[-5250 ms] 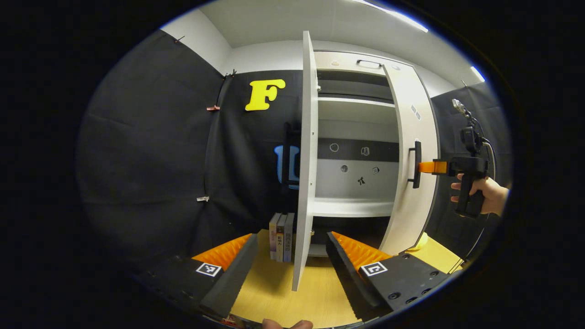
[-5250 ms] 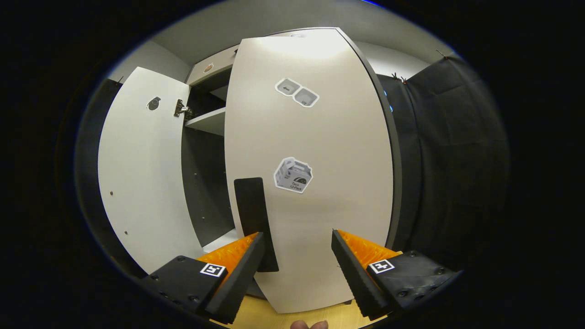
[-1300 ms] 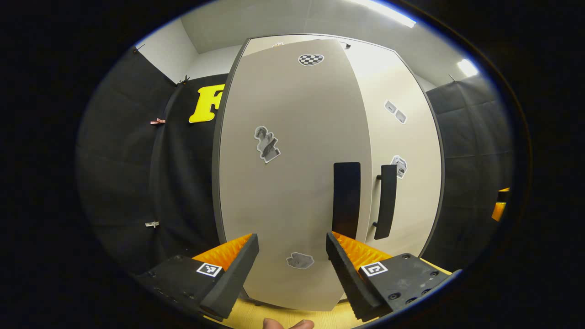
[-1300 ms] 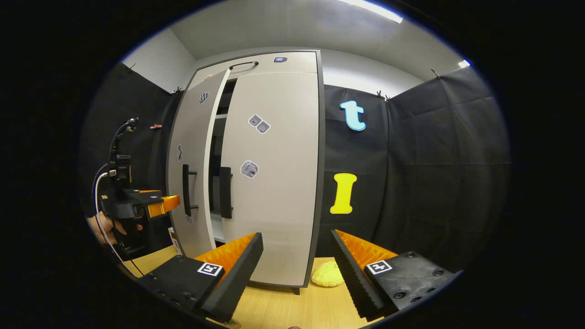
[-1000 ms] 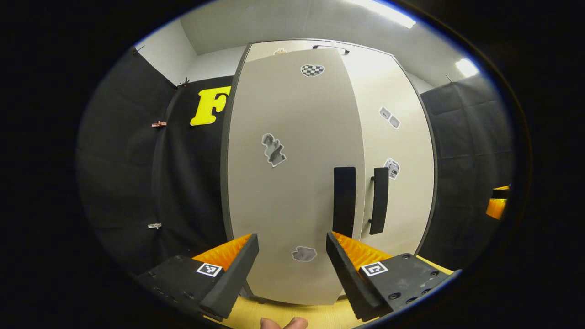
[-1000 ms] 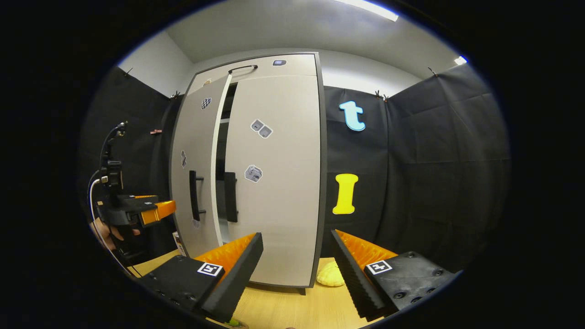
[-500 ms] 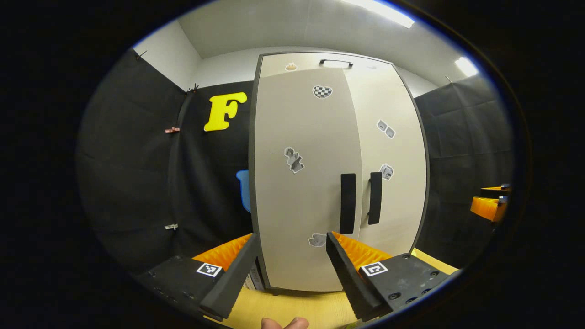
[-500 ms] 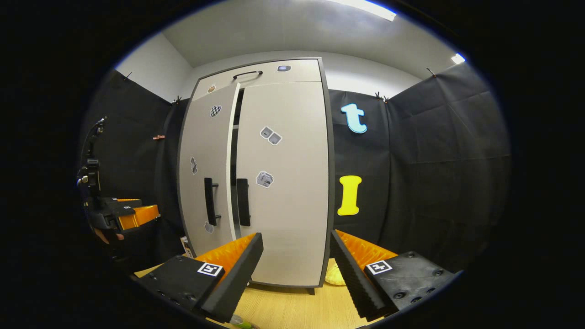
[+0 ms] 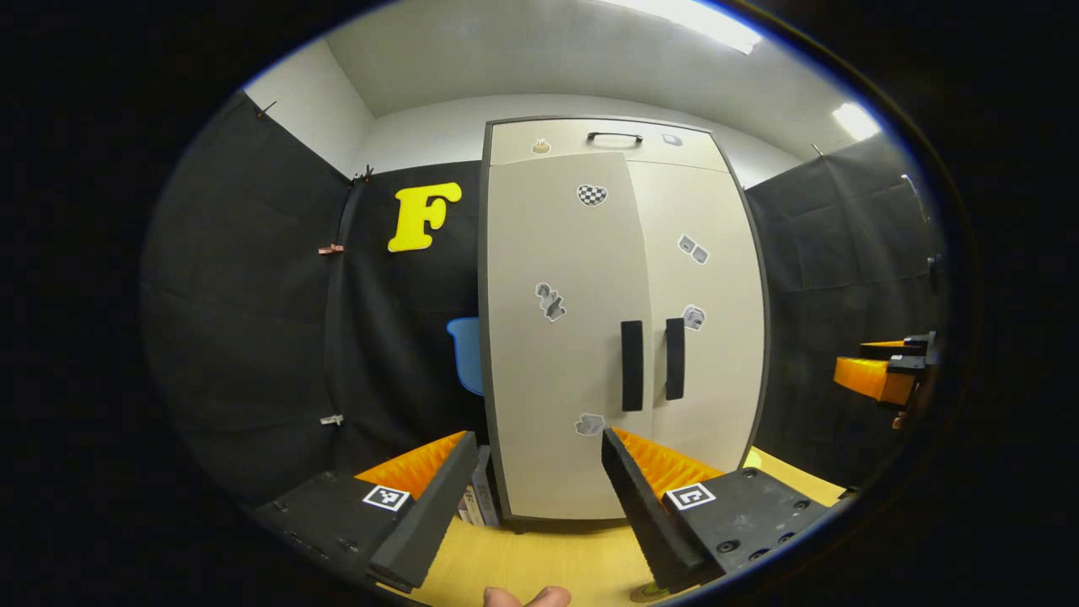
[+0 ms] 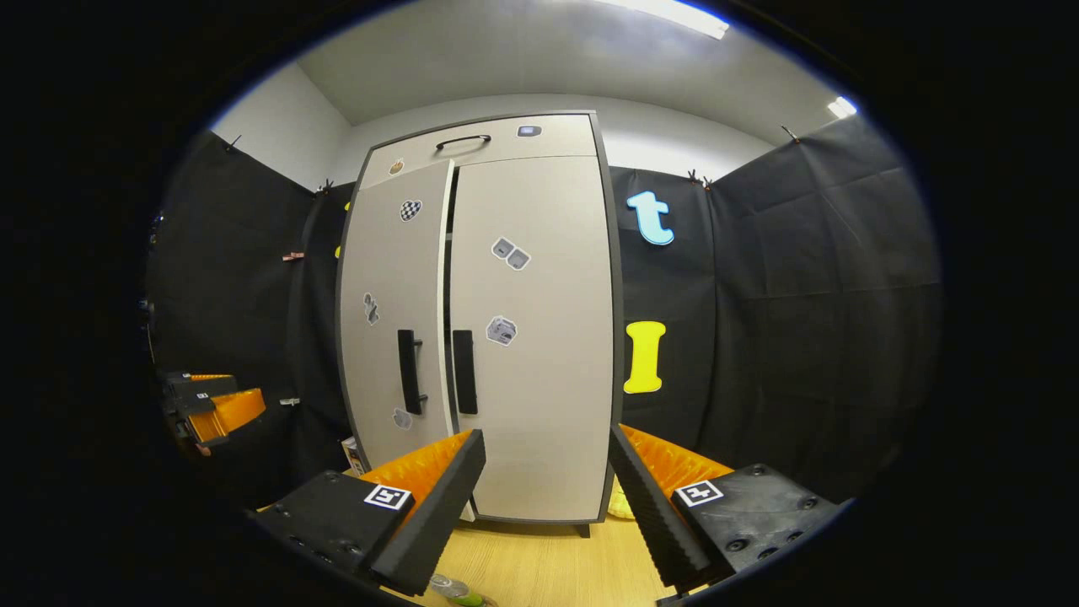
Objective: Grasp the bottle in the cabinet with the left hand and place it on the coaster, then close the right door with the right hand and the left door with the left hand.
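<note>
In the left gripper view the left gripper [image 9: 535, 455] has its fingers spread apart, empty, facing the cabinet [image 9: 624, 143] – left door [image 9: 560, 354] and right door [image 9: 712, 278] look flush. In the right gripper view the left door [image 10: 392, 278] stands slightly ajar; the bottle [image 10: 455, 588] lies low on the wooden table [image 10: 548, 565], between the right gripper [image 10: 548, 459] fingers – parted, holding nothing

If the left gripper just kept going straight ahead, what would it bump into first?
Most likely the tall pale grey cabinet's left door. The left gripper is open, and that door fills the gap between its fingers, with the black left handle just to the right. Nothing seems to stand between them, though depth is hard to judge.
</note>
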Motion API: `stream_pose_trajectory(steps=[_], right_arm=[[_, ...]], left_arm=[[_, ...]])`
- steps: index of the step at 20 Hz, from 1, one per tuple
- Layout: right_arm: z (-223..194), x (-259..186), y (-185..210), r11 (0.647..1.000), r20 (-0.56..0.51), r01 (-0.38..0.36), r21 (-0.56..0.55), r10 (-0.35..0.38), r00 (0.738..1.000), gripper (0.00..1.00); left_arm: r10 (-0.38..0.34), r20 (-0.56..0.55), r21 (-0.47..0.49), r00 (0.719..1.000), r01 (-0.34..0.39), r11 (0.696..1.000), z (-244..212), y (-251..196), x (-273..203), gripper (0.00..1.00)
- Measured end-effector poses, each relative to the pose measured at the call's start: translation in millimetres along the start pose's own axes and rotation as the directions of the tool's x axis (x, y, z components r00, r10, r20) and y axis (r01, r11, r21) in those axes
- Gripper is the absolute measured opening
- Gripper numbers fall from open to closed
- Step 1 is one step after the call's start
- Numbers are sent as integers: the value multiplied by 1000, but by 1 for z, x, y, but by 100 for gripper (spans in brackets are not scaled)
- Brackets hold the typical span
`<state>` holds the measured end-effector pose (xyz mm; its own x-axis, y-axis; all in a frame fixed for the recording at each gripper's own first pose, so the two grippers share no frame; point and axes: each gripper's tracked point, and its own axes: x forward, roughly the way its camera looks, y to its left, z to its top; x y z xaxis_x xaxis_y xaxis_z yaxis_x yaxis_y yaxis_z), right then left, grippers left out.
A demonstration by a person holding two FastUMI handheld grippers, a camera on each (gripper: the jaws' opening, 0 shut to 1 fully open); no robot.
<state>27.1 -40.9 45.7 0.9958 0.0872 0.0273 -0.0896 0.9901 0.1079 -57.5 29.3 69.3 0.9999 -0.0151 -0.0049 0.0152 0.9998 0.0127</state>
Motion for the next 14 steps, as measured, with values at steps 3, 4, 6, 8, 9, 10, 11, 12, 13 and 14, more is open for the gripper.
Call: stream_pose_trajectory(steps=[3,4,6,8,9,10,11,12,13,14], right_arm=[[2,-9,6,1000,5,1,-4,-1,1000,98],[2,-12,7,1000,7,3,-5,-3,1000,98],[1,-16,9,1000,5,4,-3,-4,1000,97],[0,-18,9,1000,0,7,-2,-7,1000,98],[0,-19,9,1000,-3,9,-1,-9,1000,98],[0,-21,9,1000,-3,10,2,-10,1000,98],[0,-21,9,1000,-3,13,2,-13,1000,98],[0,-22,9,1000,-3,15,-1,-15,1000,98],[-1,-22,10,1000,-3,17,-6,-17,1000,98],[-2,-23,10,1000,-5,19,-10,-19,1000,98]], left_arm=[[-5,-11,-9,1000,5,1000,-3,2,-14,94],[-1,-10,-8,1000,1,1000,-4,3,-18,95],[2,-9,-9,1000,-3,1000,-3,4,-24,95],[10,-7,-9,1000,-10,1000,-3,7,-29,95],[17,-8,-11,1000,-17,1000,-2,9,-29,95],[20,-11,-13,1000,-20,1000,-4,10,-31,95],[26,-11,-13,1000,-26,1000,-4,11,-31,95],[31,-10,-8,999,-31,999,-5,12,-33,95],[38,-9,-1,999,-38,999,-3,14,-34,95],[40,-7,4,999,-40,999,-4,14,-34,95]])
